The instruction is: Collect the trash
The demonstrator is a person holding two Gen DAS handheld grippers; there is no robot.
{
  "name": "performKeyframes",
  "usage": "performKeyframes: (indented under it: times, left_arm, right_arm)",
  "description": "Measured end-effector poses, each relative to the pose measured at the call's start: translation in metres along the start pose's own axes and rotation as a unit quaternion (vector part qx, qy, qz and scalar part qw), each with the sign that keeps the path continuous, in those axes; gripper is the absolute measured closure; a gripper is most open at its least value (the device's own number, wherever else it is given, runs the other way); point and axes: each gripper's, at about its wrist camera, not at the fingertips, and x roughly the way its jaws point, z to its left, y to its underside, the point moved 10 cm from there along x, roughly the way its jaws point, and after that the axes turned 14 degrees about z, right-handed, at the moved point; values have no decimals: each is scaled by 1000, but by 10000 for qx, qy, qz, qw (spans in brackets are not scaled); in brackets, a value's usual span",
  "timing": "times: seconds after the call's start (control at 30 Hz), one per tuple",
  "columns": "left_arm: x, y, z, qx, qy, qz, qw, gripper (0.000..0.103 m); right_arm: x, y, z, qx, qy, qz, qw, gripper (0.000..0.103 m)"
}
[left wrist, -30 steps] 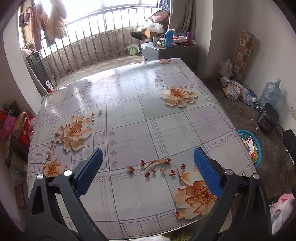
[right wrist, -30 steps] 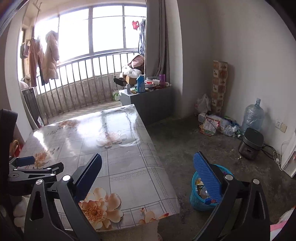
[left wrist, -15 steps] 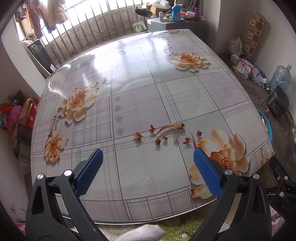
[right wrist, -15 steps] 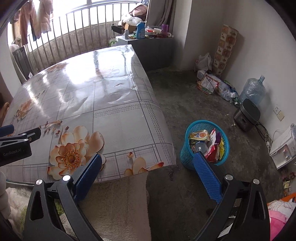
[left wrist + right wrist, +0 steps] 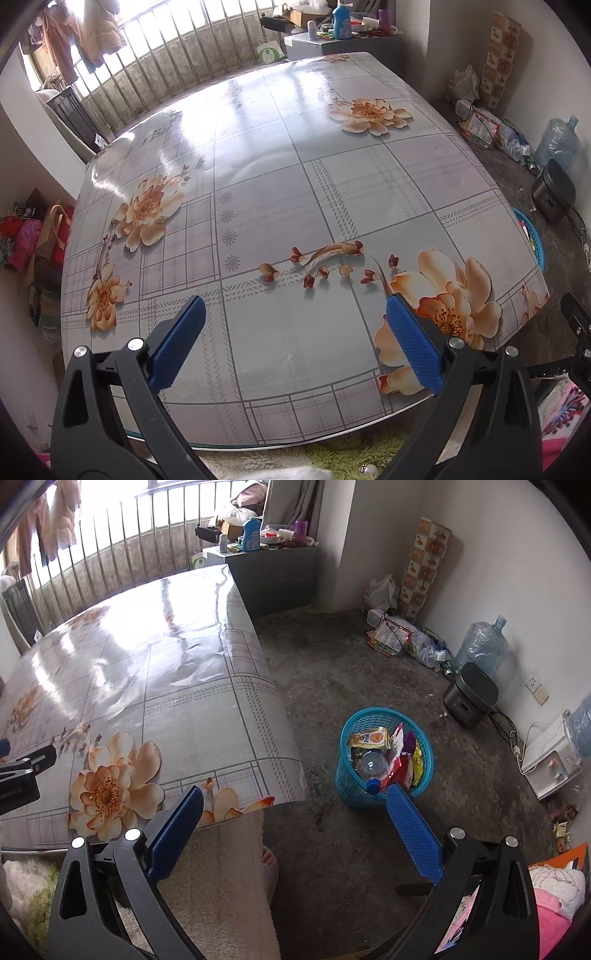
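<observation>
Both my claws, left [image 5: 293,341] and right [image 5: 293,830], spread, empty; table [image 5: 332,184] bare; basket [image 5: 384,760] full, trash likely collected.

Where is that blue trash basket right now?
In the right wrist view, the blue basket stands on the concrete floor, right of the floral table's corner, near the dark cooker.

The tabletop [image 5: 332,192] wears a glossy checked cloth printed with peach flowers; nothing lies on it. Off its right edge, on the bare concrete floor [image 5: 351,672], stands a blue basket [image 5: 345,775] holding wrappers and a plastic bottle [image 5: 373,766]. Along the floor's far wall edge lie bags and wrappers [image 5: 399,638], a water jug [image 5: 480,646] and a dark cooker [image 5: 471,696].
</observation>
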Motion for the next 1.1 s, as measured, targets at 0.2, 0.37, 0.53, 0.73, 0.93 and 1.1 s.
performKeyframes:
  times: [0.2, 0.37, 0.53, 0.73, 0.93, 1.1]
  left_arm:
    - [-2, 1, -3, 83, -30, -33, 10000, 9]
    - [-3, 2, -4, 85, -31, -28, 10000, 9]
    - [-4, 1, -5, 112, -44, -22, 9999, 9]
    - [-3, 2, -5, 112, -53, -8, 9999, 9]
    - [-3, 2, -5, 109, -54, -5, 9999, 9]
    - [-2, 3, -4, 117, -54, -1, 9999, 9]
  right_arm:
    - [-1, 3, 0, 7, 20, -28, 10000, 7]
    - [-3, 3, -1, 13, 2, -45, 10000, 7]
    - [-3, 3, -1, 13, -3, -50, 10000, 7]
    - [-4, 4, 0, 11, -6, -52, 10000, 7]
    - [-6, 2, 1, -2, 6, -56, 10000, 7]
    - [-6, 2, 2, -7, 4, -59, 10000, 7]
